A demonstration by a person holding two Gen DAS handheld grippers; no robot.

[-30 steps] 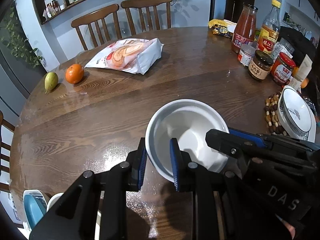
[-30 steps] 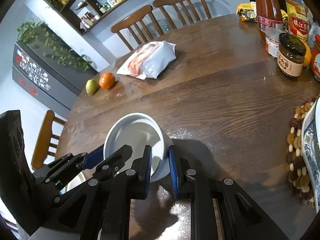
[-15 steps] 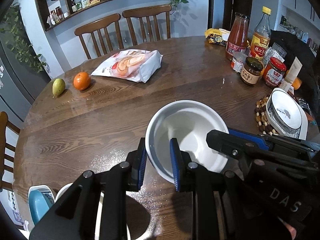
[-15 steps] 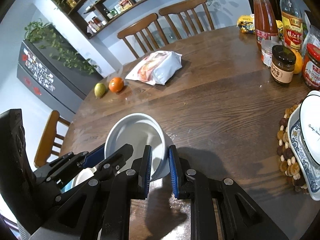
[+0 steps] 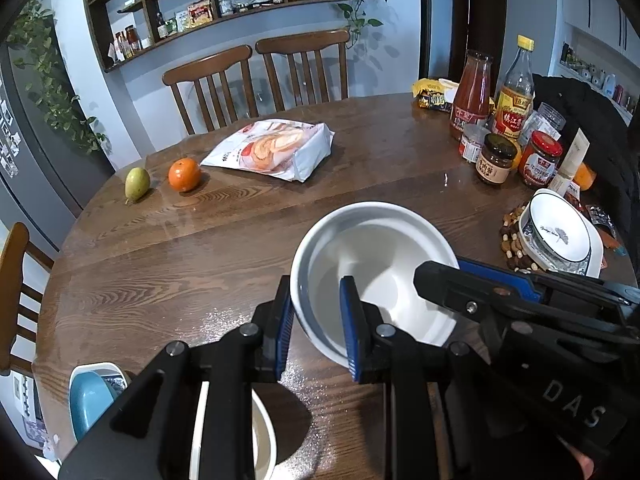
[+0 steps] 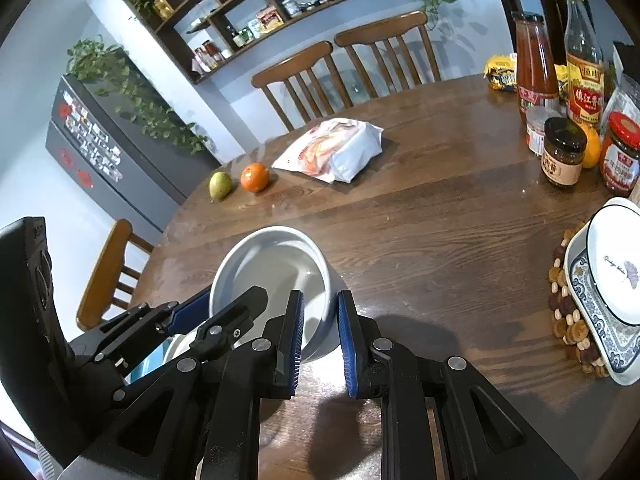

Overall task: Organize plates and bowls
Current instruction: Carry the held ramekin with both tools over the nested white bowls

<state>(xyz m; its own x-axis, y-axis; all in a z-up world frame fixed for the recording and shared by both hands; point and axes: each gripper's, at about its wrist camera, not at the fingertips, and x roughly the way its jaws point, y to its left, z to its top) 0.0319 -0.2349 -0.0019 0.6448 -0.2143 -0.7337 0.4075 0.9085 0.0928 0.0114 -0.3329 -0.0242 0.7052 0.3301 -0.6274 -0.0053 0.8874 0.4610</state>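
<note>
Presently, both grippers pinch the same white bowl by opposite parts of its rim: the left gripper has one blue pad inside the bowl and one outside its wall, and the right gripper clamps the rim in the same manner on the other side. The bowl is tilted, above the near part of the round wooden worktop; its shadow falls on the wood beneath. Below the left gripper, at the near left edge of the worktop, stand another white bowl and a blue dish, each partly hidden by the gripper body. At the right edge a white bowl with a dark rim sits on a blue-patterned plate, which rests on a beaded mat. Toward the far left edge lie a pear and an orange, just beside each other, with a bread packet nearer the middle. Jars and bottles cluster at the far right edge.
</note>
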